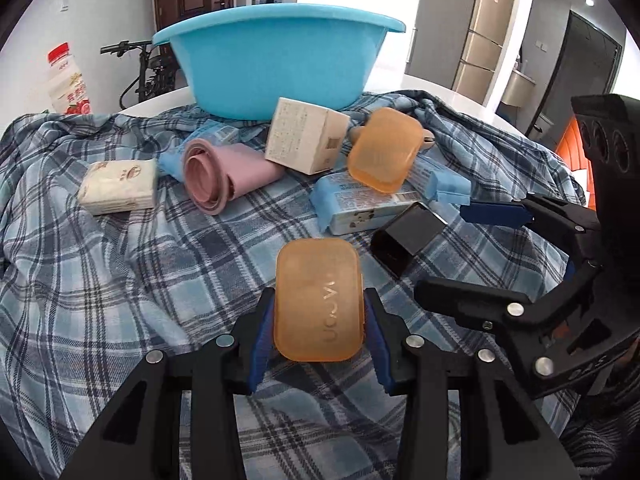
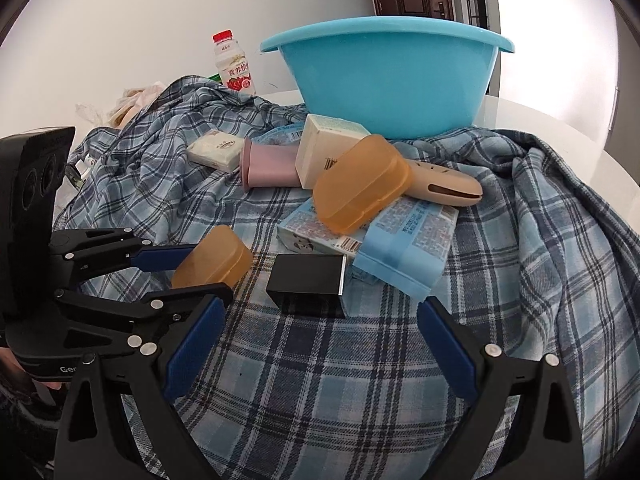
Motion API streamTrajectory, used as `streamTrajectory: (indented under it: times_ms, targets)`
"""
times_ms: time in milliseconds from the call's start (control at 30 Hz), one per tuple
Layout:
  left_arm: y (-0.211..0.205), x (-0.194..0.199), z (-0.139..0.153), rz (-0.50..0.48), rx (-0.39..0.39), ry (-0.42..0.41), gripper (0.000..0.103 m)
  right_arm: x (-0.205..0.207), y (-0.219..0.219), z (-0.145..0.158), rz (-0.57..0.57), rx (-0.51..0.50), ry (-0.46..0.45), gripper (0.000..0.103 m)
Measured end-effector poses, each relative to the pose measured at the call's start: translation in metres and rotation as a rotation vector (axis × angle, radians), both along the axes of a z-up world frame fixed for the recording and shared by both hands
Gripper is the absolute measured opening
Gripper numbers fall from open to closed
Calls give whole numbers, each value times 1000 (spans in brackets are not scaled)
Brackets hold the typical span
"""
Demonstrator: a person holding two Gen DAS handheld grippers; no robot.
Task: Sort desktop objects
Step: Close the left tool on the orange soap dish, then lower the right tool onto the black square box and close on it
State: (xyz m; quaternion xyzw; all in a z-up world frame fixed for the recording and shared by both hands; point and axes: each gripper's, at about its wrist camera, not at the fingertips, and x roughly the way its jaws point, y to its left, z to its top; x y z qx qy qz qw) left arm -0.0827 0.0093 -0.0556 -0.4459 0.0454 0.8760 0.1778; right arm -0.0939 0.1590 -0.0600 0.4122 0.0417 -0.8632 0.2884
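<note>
1. Left wrist view — your left gripper (image 1: 319, 312) is clamped on an orange soap box (image 1: 318, 300), held above the plaid cloth (image 1: 120, 280). A second orange box (image 1: 382, 150) leans on blue packets (image 1: 360, 204) ahead; the blue basin (image 1: 276, 64) stands behind.
2. Right wrist view — your right gripper (image 2: 320, 344) stands wide and holds nothing, with the black box (image 2: 308, 280) on the cloth just ahead of its fingers. Your left gripper sits to the left of it with its orange box.

Both grippers: left gripper (image 1: 320, 340) and right gripper (image 2: 320, 344) are built of black linkages with silver rivets, blue pads (image 2: 192, 344); partial white lettering, possibly "Gen".
</note>
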Motion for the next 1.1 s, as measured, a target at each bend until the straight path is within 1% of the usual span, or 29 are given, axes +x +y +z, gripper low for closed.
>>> streamTrajectory:
  times_ms: [100,200,233,267,300,367,533,567,633,667,733,833,1100]
  targets:
    - [-8,1,-1,14,-2,-3,45,-4,-9,-2,-5,57,24,96]
    - [-14,3,-2,26,-4,-8,44,-7,-18,-1,-1,89,46,95]
    - [-15,3,-2,28,-6,-9,45,-8,-21,-1,3,98,53,93]
    - [-16,3,-2,28,-4,-9,45,-8,-23,-1,5,107,61,88]
    - [-16,4,-3,27,-1,-12,45,-9,-26,-2,5,119,68,81]
    - [-15,5,-3,22,-1,-11,45,-11,-30,-5,2,149,59,75]
    - [-10,8,-2,2,-3,1,45,-14,-25,-7,-8,142,45,74]
    - [-10,8,-2,0,-1,2,45,-15,-24,-8,-11,140,38,72]
    - [-9,9,-2,-2,1,5,45,-15,-21,-8,-27,138,38,60]
    - [-9,9,-2,-2,1,6,45,-14,-19,-7,-25,132,45,48]
    - [-9,10,-2,0,2,6,45,-10,-15,-6,-19,138,49,47]
    - [-8,10,-2,0,-3,3,45,-3,-3,-5,-17,110,21,47]
    - [7,16,-1,-40,-8,2,45,20,22,-4,3,147,16,47]
